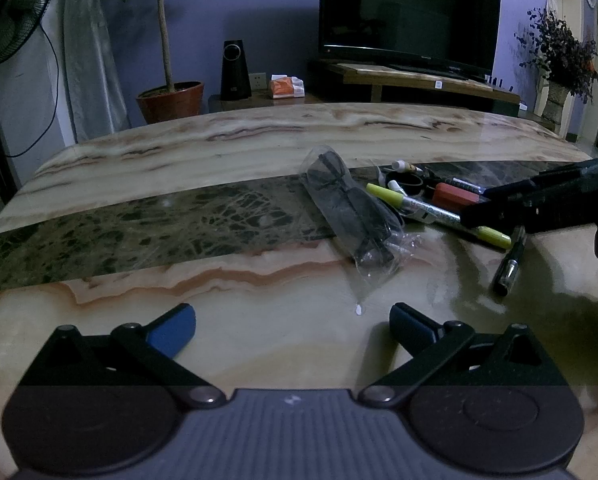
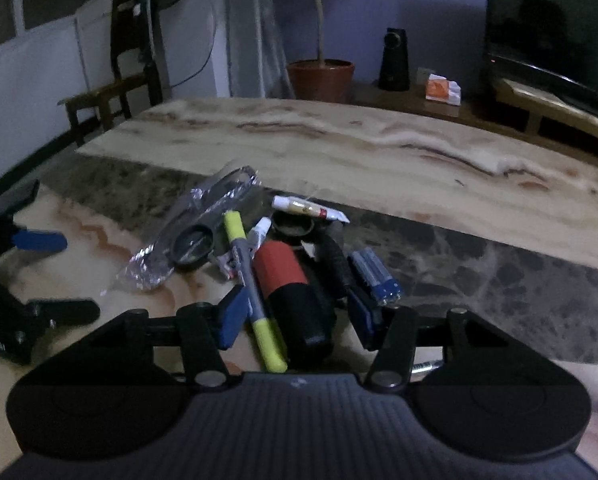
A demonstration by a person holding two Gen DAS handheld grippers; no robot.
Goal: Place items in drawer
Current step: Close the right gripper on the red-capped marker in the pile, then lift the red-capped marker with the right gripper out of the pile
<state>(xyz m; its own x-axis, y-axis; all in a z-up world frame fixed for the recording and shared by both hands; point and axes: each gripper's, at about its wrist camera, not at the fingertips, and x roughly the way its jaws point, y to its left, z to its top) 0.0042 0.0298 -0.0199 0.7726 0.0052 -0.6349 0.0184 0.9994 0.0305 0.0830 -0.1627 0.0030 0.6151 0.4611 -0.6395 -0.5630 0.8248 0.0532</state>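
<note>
Between the right gripper's point(image 2: 297, 314) fingers, a pile of small items is lying on the table point(image 2: 419, 152): a red-and-black cylinder point(image 2: 295, 292) and a yellow marker point(image 2: 255, 296) are sitting inside the gap, batteries point(image 2: 375, 276) just outside the right finger, a bagged tool point(image 2: 195, 236) ahead-left, a white tube point(image 2: 307, 208) farther ahead. Fingers are standing apart, straddling the cylinder and marker, not visibly pressing either; judging by that, a grab is being lined up. Right gripper is reaching low and nearly level over the pile, pointing along the table.

Left gripper point(image 1: 293, 320) is hovering low over bare table, fingers spread wide, holding nothing; bagged tool point(image 1: 351, 216) is lying ahead, pile ahead-right, a black pen point(image 1: 509, 268) off to the right. It's likely waiting clear so the right one has room.

No drawer is showing in either view, so where items go can't be told. Items are all lying on the table, clustered, probably gathered for picking.
</note>
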